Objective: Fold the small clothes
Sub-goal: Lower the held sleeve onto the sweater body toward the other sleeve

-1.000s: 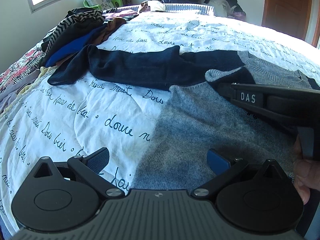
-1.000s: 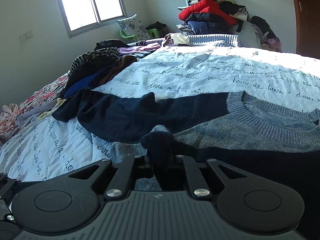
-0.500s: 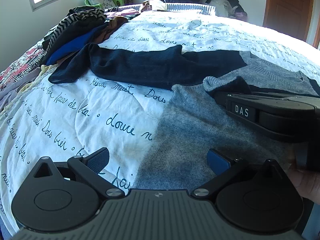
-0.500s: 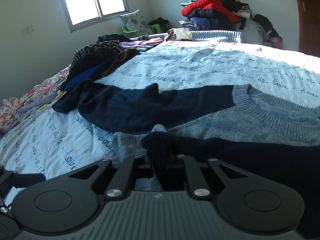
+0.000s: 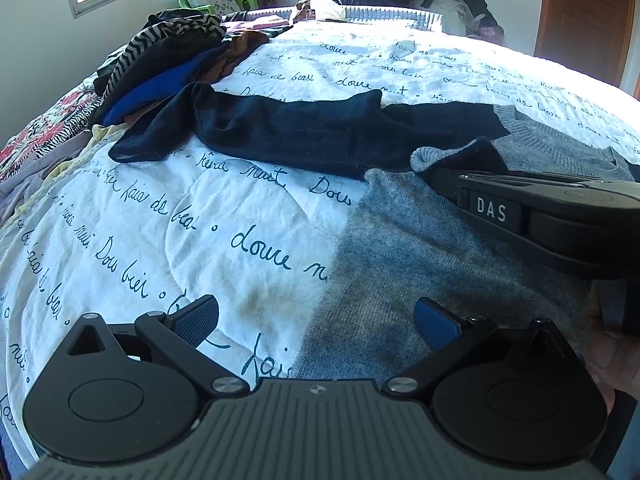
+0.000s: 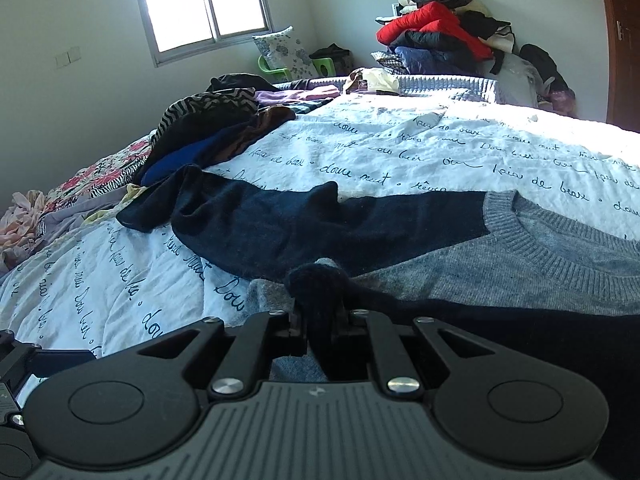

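Observation:
A grey sweater [image 5: 404, 264] with navy sleeves lies on the white bedspread [image 5: 200, 216]; its left navy sleeve [image 5: 304, 132] stretches out to the left. My right gripper [image 6: 320, 316] is shut on the cuff of the other navy sleeve [image 6: 318, 280], folded over the grey body [image 6: 520, 264]. In the left wrist view the right gripper [image 5: 436, 174] shows at the right, holding that cuff [image 5: 460, 156]. My left gripper [image 5: 316, 316] is open and empty, low over the sweater's lower left edge.
A heap of clothes [image 5: 172, 64] lies at the bed's far left, also in the right wrist view [image 6: 208, 128]. A second pile with a red jacket [image 6: 436, 28] stands by the far wall. A wooden door [image 5: 584, 16] is at the right.
My right gripper has drawn the sleeve cuff a little further left and down across the grey body. My left gripper has stayed open in about the same place.

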